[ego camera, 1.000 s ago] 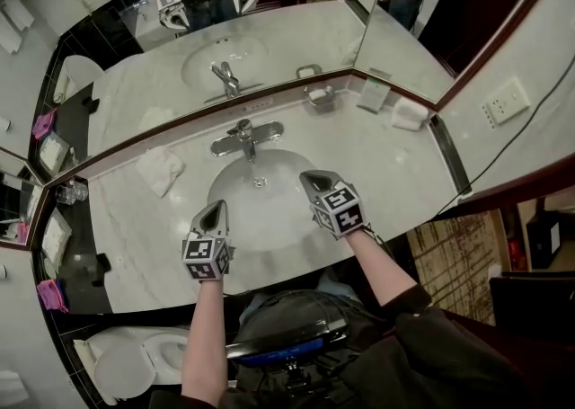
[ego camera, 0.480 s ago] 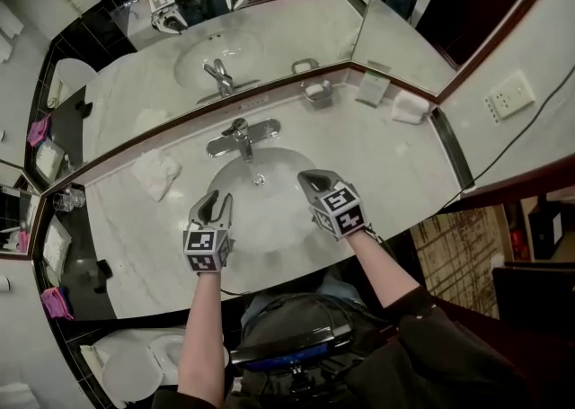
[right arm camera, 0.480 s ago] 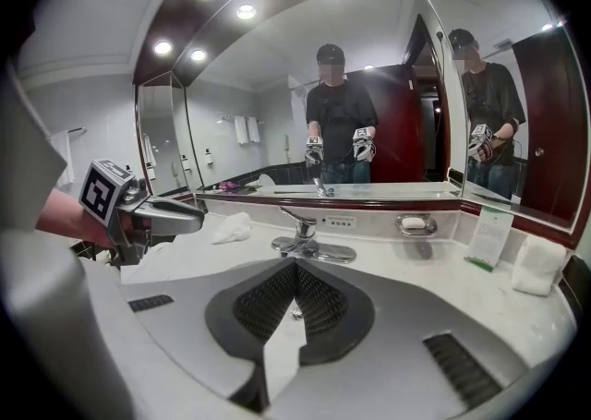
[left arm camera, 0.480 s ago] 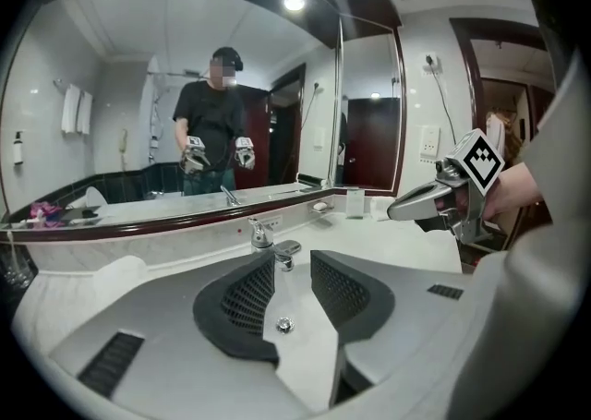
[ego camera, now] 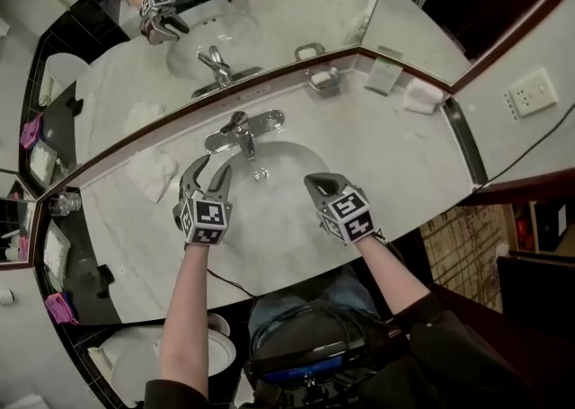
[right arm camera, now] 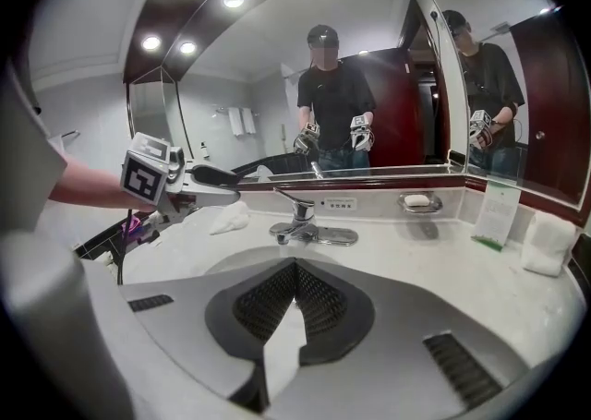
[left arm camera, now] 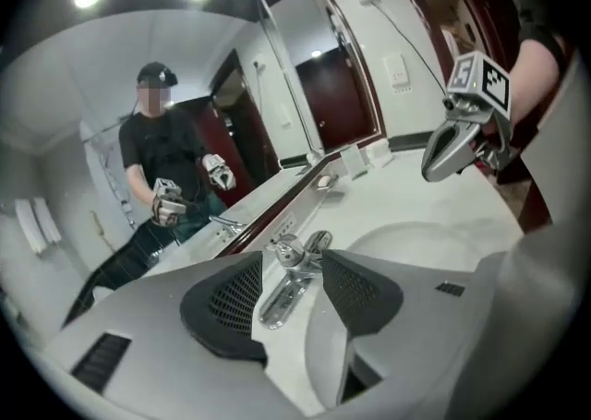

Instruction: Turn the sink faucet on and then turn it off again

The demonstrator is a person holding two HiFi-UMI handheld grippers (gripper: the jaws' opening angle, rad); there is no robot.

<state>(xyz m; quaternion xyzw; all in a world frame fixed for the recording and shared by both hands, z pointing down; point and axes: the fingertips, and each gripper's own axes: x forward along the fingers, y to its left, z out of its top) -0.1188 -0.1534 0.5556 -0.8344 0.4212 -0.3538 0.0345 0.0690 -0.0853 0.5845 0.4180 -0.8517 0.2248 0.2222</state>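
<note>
Right, nearest us both arms reach out over the sink [ego camera: 269, 227]. Right tongs [ego camera: 316, 183] hang above the sink's right side, jaws pressed together, nothing in them. Left tongs [ego camera: 212, 171] sit over the sink's left rim, jaws just swung wide apart and empty, pointing toward the faucet [ego camera: 241, 131]. In the left gripper view it shows through their gap, close ahead but untouched. That faucet stands at the back of the sink on the marble tabletop [ego camera: 386, 142], lever on top. A crumpled cloth [ego camera: 151, 171] lies left of it. The soap dish [ego camera: 322, 80] sits behind and right, against the mirror [ego camera: 287, 12].
</note>
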